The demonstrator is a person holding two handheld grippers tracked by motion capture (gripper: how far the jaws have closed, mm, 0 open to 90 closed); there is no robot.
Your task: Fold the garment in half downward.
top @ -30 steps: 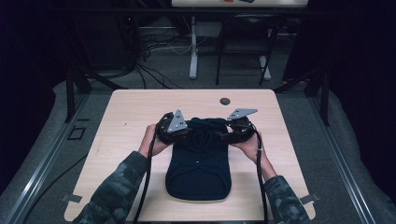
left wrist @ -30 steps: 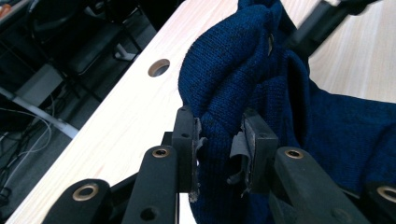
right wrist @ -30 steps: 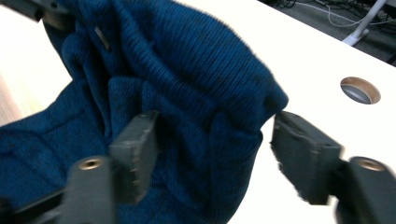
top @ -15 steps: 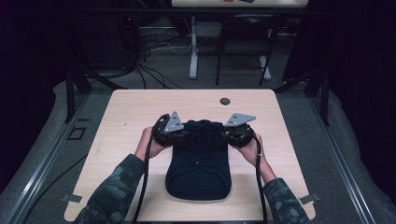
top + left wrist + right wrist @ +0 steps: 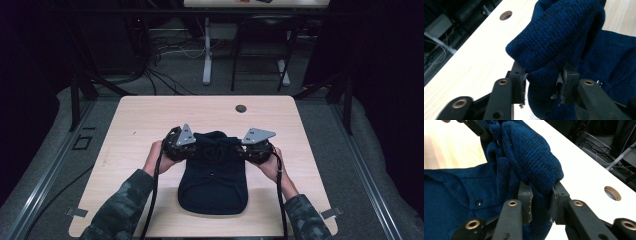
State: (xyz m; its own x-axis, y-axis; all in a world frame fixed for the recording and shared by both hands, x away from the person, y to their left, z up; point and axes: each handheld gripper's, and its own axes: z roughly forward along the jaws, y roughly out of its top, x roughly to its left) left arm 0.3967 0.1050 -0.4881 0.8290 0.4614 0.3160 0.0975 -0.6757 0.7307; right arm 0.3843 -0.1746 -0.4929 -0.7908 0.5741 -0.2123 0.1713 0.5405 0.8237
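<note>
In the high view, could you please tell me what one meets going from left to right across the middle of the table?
Person's left hand → left gripper → navy knitted garment → right gripper → person's right hand.

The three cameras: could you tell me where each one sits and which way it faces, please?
High view: above the person's side, facing forward and down on the table; forearms, hands, both tongs show.
Left gripper view: on the left tongs, looking along the jaws at the blue knit garment.
Right gripper view: on the right tongs, same garment.
Both gripper views share the table's round hole.
</note>
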